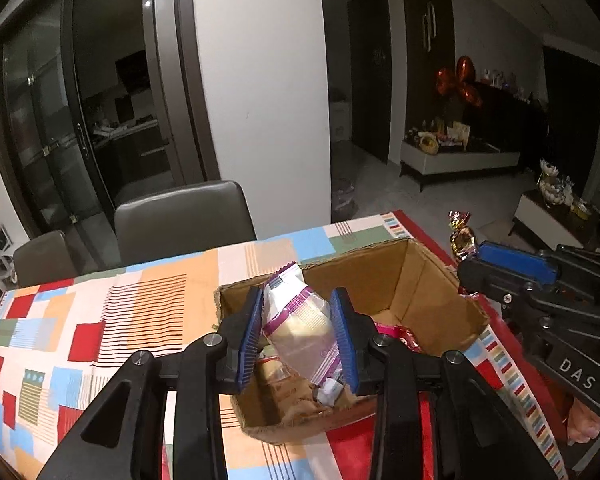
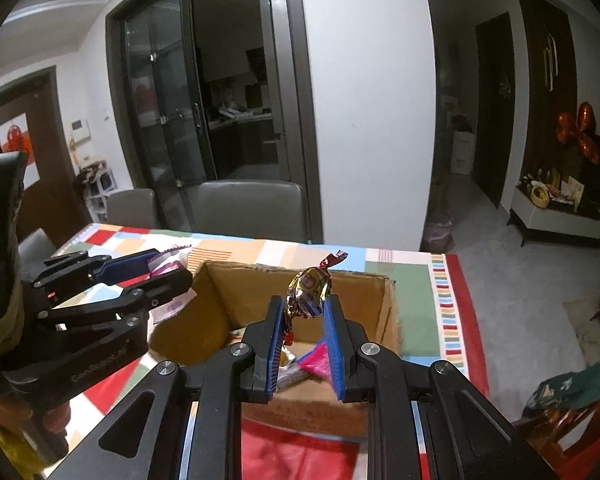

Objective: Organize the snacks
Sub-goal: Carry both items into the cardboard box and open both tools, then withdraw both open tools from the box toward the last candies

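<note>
An open cardboard box stands on the patterned tablecloth and holds several snack packs. My left gripper is shut on a clear and purple bread packet, held over the box's left part. In the right wrist view my right gripper is shut on a gold foil candy, held above the same box. The left gripper with its packet shows there at the box's left rim. The right gripper with the candy shows in the left wrist view beside the box's right wall.
The table with its colourful cloth extends left of the box. Two grey chairs stand behind the table. The table's right edge drops to the floor. A pink wrapper lies inside the box.
</note>
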The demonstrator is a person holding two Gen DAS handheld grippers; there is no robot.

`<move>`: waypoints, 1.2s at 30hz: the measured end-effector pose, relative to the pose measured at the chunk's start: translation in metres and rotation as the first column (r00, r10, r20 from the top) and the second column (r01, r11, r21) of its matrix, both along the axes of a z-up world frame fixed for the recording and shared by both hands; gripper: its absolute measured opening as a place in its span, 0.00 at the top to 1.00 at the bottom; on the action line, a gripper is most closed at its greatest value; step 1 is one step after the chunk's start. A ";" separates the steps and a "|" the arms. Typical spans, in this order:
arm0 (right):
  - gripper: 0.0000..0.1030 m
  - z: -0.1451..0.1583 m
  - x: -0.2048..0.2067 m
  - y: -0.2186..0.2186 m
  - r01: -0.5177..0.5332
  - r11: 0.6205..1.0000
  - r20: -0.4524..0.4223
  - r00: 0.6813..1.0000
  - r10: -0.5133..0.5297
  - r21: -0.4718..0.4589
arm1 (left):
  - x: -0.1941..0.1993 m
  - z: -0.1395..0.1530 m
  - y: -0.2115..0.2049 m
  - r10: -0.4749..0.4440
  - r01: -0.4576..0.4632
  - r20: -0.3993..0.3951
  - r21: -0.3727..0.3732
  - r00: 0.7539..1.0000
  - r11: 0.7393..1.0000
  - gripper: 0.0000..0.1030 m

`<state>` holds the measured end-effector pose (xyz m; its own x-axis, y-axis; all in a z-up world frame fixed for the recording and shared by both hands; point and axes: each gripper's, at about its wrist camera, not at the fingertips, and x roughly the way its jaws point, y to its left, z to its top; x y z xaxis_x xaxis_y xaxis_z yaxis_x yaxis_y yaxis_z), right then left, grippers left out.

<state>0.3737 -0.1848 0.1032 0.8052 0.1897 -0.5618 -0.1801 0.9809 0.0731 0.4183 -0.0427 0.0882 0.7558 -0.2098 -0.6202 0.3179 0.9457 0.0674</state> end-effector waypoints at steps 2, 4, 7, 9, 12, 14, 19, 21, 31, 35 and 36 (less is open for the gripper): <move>0.79 -0.001 0.006 -0.001 0.007 1.000 -0.015 1.000 -0.007 -0.005 | 0.008 -0.002 -0.002 0.005 -0.004 -0.017 0.014 1.000 1.000 0.61; 0.75 -0.001 0.013 -0.005 0.019 1.000 -0.039 0.999 -0.019 0.009 | 0.011 -0.002 -0.004 0.010 -0.009 -0.025 0.030 1.000 1.000 0.47; 0.59 0.000 0.015 -0.009 0.044 0.999 -0.059 0.997 -0.043 0.016 | 0.004 0.001 -0.005 0.023 -0.022 -0.007 0.033 1.000 0.999 0.40; 0.59 0.000 0.010 -0.011 0.049 0.999 -0.050 0.998 -0.049 0.006 | -0.003 0.003 -0.004 0.029 -0.028 -0.001 0.039 1.000 0.999 0.38; 0.59 0.000 -0.002 -0.013 0.043 0.999 -0.047 0.998 -0.042 0.015 | -0.021 0.007 -0.001 0.032 -0.033 0.030 0.042 0.999 0.999 0.38; 0.59 0.000 -0.012 -0.012 0.033 0.999 -0.034 0.999 -0.032 0.011 | -0.034 0.009 0.002 0.035 -0.037 0.047 0.039 0.998 0.999 0.38; 0.59 -0.004 -0.042 -0.006 -0.006 1.000 -0.010 1.000 0.006 -0.002 | -0.071 0.006 0.012 0.041 -0.043 0.078 0.024 0.996 0.999 0.38; 0.59 -0.009 -0.052 -0.003 -0.025 1.000 -0.014 1.000 0.025 0.002 | -0.083 0.004 0.016 0.040 -0.042 0.078 0.021 0.996 0.999 0.38; 0.59 -0.041 -0.099 0.014 -0.119 0.993 -0.061 0.991 0.118 -0.008 | -0.131 -0.026 0.026 0.014 -0.018 0.059 0.077 0.998 0.997 0.38; 0.59 -0.053 -0.111 0.020 -0.145 0.989 -0.095 0.985 0.145 0.003 | -0.148 -0.044 0.030 -0.012 0.009 0.029 0.089 1.000 0.996 0.38; 0.59 -0.057 -0.115 0.021 -0.153 0.988 -0.105 0.983 0.152 0.004 | -0.152 -0.050 0.030 -0.022 0.020 0.021 0.091 1.000 0.996 0.38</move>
<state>0.2590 -0.1637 0.0463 0.7035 0.3033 -0.6428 -0.3194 0.9428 0.0953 0.2663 -0.0124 0.0385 0.7654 -0.1691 -0.6210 0.3349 0.9286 0.1600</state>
